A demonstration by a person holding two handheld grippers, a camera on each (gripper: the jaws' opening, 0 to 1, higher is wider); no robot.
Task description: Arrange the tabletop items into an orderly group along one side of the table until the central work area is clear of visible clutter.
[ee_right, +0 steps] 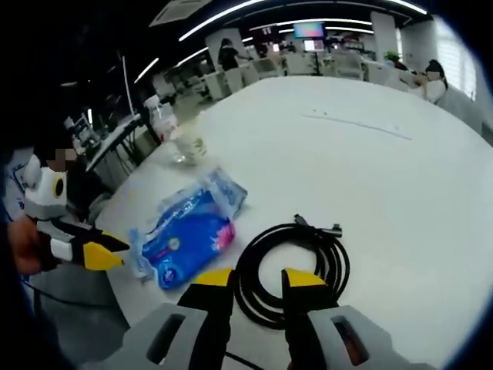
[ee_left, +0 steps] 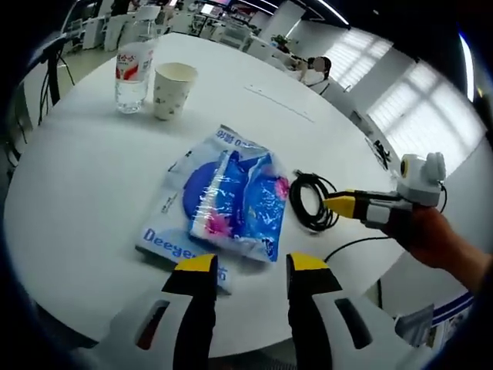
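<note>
On the white round table [ee_left: 85, 193] lies a pile of blue plastic packets [ee_left: 231, 200], one with pink print. My left gripper [ee_left: 252, 266] stands open just short of the pile's near edge, with nothing between its yellow-tipped jaws. A coiled black cable [ee_left: 296, 199] lies right of the packets. My right gripper [ee_left: 340, 204] comes in from the right, its tips at the coil. In the right gripper view it [ee_right: 258, 279] is open, and the near arc of the cable [ee_right: 293, 230] lies between the jaws. The packets [ee_right: 189, 239] lie to the coil's left, and the left gripper [ee_right: 104, 256] is beside them.
A water bottle [ee_left: 135, 73] and a patterned paper cup [ee_left: 173, 89] stand together at the far side of the table; the bottle [ee_right: 159, 116] and cup [ee_right: 189, 146] also appear beyond the packets. A hand [ee_left: 439, 239] holds the right gripper. Office desks and chairs surround the table.
</note>
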